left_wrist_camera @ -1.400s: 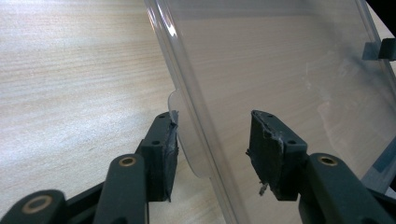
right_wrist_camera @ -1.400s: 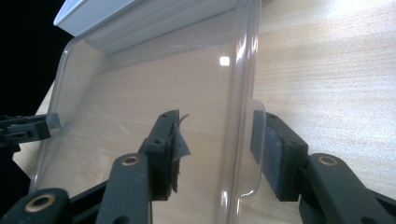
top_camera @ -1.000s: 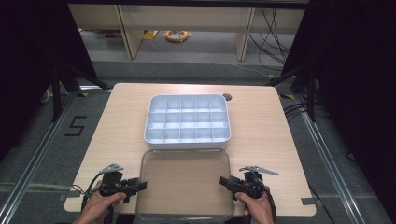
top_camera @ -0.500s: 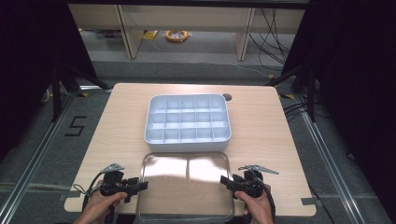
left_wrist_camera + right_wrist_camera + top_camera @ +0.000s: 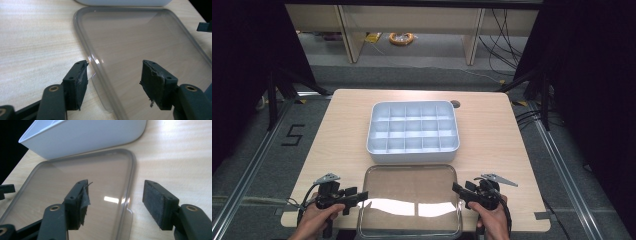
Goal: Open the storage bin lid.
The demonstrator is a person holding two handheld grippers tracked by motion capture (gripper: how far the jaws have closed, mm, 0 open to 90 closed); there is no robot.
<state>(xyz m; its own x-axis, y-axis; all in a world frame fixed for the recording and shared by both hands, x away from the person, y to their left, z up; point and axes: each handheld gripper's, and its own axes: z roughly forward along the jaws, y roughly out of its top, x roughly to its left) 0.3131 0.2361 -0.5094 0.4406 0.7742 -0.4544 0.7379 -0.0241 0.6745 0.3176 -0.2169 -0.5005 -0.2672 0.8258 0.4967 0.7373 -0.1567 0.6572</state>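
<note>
lid: the clear lid (image 5: pixel 409 200) lies flat on the table (image 5: pixel 342 125), just in front of the white divided box (image 5: pixel 413 132), likely set down there off the box so the compartments stay open.
left gripper: the left gripper (image 5: pixel 113 82) has just been opening its jaws; they stand apart astride the lid's left edge, pads not pressing it.
right gripper: the right gripper (image 5: pixel 116 202) has likewise been opening; its jaws stand apart astride the lid's right edge, not gripping.
why both sides: one gripper at each long edge suits a wide, floppy lid.
</note>
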